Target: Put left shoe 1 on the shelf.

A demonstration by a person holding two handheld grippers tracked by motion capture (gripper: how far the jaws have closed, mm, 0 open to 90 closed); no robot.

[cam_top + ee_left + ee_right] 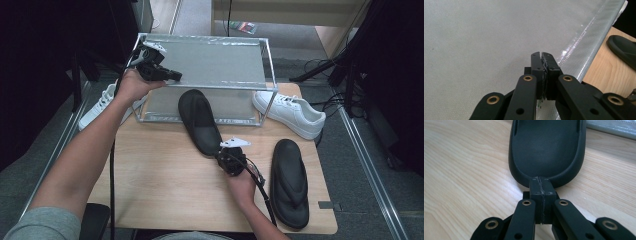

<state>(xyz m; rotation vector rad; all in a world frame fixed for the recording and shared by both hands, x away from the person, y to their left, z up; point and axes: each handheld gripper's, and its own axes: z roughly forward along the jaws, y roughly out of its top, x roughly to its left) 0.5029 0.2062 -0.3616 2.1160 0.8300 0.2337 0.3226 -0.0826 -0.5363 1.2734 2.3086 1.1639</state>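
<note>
A black slipper [199, 120] lies on the wooden table [165, 175], its toe end under the front of a metal-framed rack [215, 62]. My right gripper [220, 152] is shut, and its tips touch the slipper's heel [546, 147] from the near side. In the right gripper view the right gripper [541, 179] has nothing between its jaws. My left gripper [175, 76] is shut over the front left corner of the rack's grey top shelf [474, 37]. The left gripper [541, 53] holds nothing.
A second black slipper [289, 182] lies at the table's right front and shows as a dark edge [624, 48] in the left gripper view. One white sneaker [292, 112] sits right of the rack. Another white sneaker [100, 105] lies left of it, partly behind my forearm.
</note>
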